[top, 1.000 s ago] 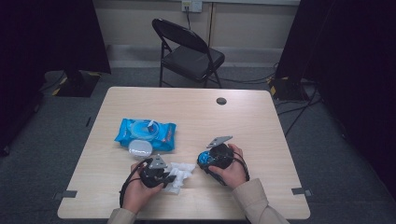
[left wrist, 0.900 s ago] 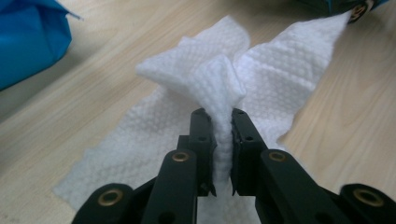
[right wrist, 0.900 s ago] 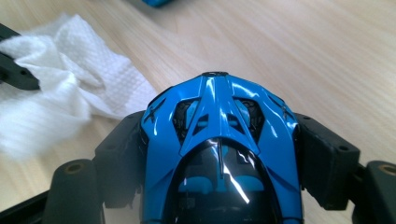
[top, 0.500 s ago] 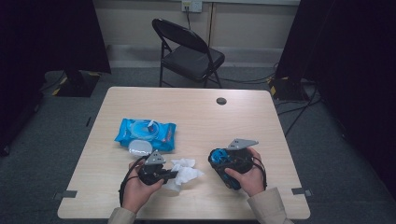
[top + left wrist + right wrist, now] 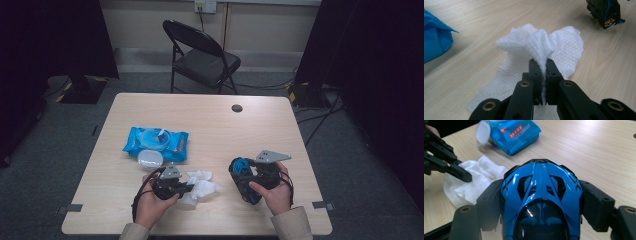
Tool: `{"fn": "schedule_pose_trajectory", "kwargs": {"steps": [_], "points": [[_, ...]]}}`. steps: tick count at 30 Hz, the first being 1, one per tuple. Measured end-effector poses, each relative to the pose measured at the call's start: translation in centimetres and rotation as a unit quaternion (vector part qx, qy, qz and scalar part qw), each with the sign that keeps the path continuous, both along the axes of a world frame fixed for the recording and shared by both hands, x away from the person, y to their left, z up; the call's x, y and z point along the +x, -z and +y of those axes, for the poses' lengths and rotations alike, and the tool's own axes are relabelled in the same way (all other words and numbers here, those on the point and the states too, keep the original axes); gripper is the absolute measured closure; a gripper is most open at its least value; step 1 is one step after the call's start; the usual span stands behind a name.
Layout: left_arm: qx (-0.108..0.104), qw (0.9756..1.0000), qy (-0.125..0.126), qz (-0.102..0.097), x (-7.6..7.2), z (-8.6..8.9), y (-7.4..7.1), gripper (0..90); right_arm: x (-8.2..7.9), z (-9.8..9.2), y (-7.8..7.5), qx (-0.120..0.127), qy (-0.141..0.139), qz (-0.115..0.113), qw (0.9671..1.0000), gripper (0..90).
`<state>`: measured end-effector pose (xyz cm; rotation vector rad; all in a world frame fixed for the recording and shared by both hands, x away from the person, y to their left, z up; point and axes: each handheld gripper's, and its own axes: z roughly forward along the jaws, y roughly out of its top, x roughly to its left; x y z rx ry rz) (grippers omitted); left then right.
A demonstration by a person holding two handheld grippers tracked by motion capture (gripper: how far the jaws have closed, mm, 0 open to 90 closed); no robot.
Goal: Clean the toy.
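A: Starting at the left, what's on the surface [image 5: 210,115]?

B: The blue wipes pack [image 5: 156,143] lies with its round lid flipped open, apart from the hands. Just right of it, the left claw [image 5: 543,65] has its jaws pinched together on a raised fold of the white wipe [image 5: 541,47], the rest of the sheet spread on the surface. Its jaws have just been closing, with the wipe between them.

A: And further right?

B: The right claw [image 5: 541,202] is clamped on the sides of the blue toy car [image 5: 541,195], held above the surface. A second ago the car sat right against the wipe; now it has drawn off to the right, well clear.

A: Meaning?

B: I'd judge the wipe is now secured, so lifting it to clean the car comes next.
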<state>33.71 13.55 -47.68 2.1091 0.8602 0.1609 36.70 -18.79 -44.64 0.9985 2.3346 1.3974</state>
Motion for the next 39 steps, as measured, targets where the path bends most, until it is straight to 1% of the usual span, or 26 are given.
{"fn": "schedule_pose_trajectory", "kwargs": {"steps": [2,4,5,8,9,11,12,13,14,15,19,20,21,22,23,24,25,26,27,29,31,33,34,36,38,39], "points": [[0.003,1.0,0.0,-0.005,0.0,-0.1,0.2,84.0,-0.2,-0.3,-0.2,0.011,0.003,-0.002,0.9999,26.7],[0.007,1.0,0.002,-0.003,0.0,-0.3,0.3,82.3,-0.2,-0.4,-0.3,0.018,0.001,0.001,0.9998,26.7],[0.009,0.9999,0.001,-0.007,0.0,-0.4,0.3,80.6,-0.2,-0.5,-0.4,0.017,0.001,-0.001,0.9998,26.6],[0.022,0.9997,0.005,-0.014,-0.1,-0.5,0.1,71.1,-0.4,-0.7,-0.6,0.018,-0.002,-0.002,0.9998,26.7],[0.027,0.9993,0.004,-0.025,0.0,-0.5,0.0,66.6,-0.5,-0.8,-0.7,0.018,-0.002,-0.002,0.9998,26.6],[0.027,0.9985,-0.01,-0.046,0.1,-0.6,-0.2,52.7,-0.6,-1.0,-0.7,0.015,-0.002,-0.001,0.9999,26.6],[0.025,0.9982,-0.012,-0.054,0.2,-0.7,-0.2,50.1,-0.7,-1.1,-0.6,0.015,0.0,-0.001,0.9999,26.6],[0.024,0.9978,-0.015,-0.06,0.3,-0.8,-0.1,45.8,-0.7,-1.3,-0.6,0.017,0.001,-0.001,0.9998,26.7],[0.031,0.9975,-0.019,-0.061,0.5,-1.0,0.1,41.3,-0.7,-1.4,-0.6,0.019,0.002,0.002,0.9998,26.6],[0.038,0.9972,-0.018,-0.061,0.6,-1.3,0.4,39.7,-0.8,-1.5,-0.6,0.019,0.003,0.002,0.9998,26.6],[0.056,0.997,-0.013,-0.051,1.3,-2.3,1.7,39.9,-1.2,-1.4,-0.6,0.018,-0.001,0.003,0.9998,26.6],[0.064,0.9967,-0.009,-0.048,1.3,-2.6,1.9,40.9,-1.2,-1.3,-0.5,0.016,-0.004,0.005,0.9999,26.6],[0.075,0.9961,-0.003,-0.046,1.3,-2.8,2.2,44.7,-1.3,-1.3,-0.4,0.015,-0.003,0.007,0.9999,26.6],[0.066,0.9967,-0.006,-0.048,1.3,-2.9,2.3,50.5,-1.3,-1.2,-0.3,0.014,-0.005,0.007,0.9999,26.7],[0.066,0.9967,0.0,-0.047,1.3,-2.9,2.2,59.1,-1.3,-1.2,-0.2,0.015,-0.004,0.01,0.9998,26.6],[0.07,0.9968,0.002,-0.039,1.3,-3.1,2.1,74.5,-1.4,-1.3,-0.2,0.015,-0.005,0.009,0.9998,26.6],[0.078,0.9964,0.002,-0.035,1.3,-3.2,1.9,81.3,-1.4,-1.2,-0.2,0.014,-0.009,0.009,0.9998,26.6],[0.084,0.9961,-0.002,-0.029,1.3,-3.3,1.7,84.1,-1.5,-1.3,-0.2,0.015,-0.008,0.008,0.9998,26.6],[0.077,0.9968,-0.001,-0.024,1.4,-3.3,1.4,85.3,-1.5,-1.3,-0.3,0.015,-0.009,0.008,0.9998,26.6],[0.032,0.9993,0.005,-0.021,1.4,-3.2,0.4,85.8,-1.6,-1.3,-0.4,0.016,-0.009,0.008,0.9998,26.6],[0.002,0.9996,0.011,-0.025,1.4,-3.0,-1.1,85.9,-1.6,-1.4,-0.5,0.016,-0.009,0.008,0.9998,26.6],[-0.042,0.9987,0.012,-0.027,1.5,-2.8,-2.6,85.9,-1.5,-1.5,-0.5,0.017,-0.009,0.008,0.9998,26.7],[-0.057,0.9979,0.014,-0.028,1.5,-2.8,-3.3,85.9,-1.5,-1.5,-0.5,0.018,-0.007,0.008,0.9998,26.6],[-0.069,0.9967,0.017,-0.04,1.6,-2.9,-4.7,85.9,-1.5,-1.4,-0.5,0.019,-0.009,0.008,0.9997,26.6],[-0.087,0.9948,0.028,-0.045,1.5,-3.3,-5.5,85.8,-1.6,-1.3,-0.5,0.019,-0.01,0.008,0.9997,26.7],[-0.089,0.9943,0.034,-0.047,1.5,-3.6,-5.8,85.8,-1.6,-1.3,-0.5,0.022,-0.011,0.007,0.9997,26.6]]}}
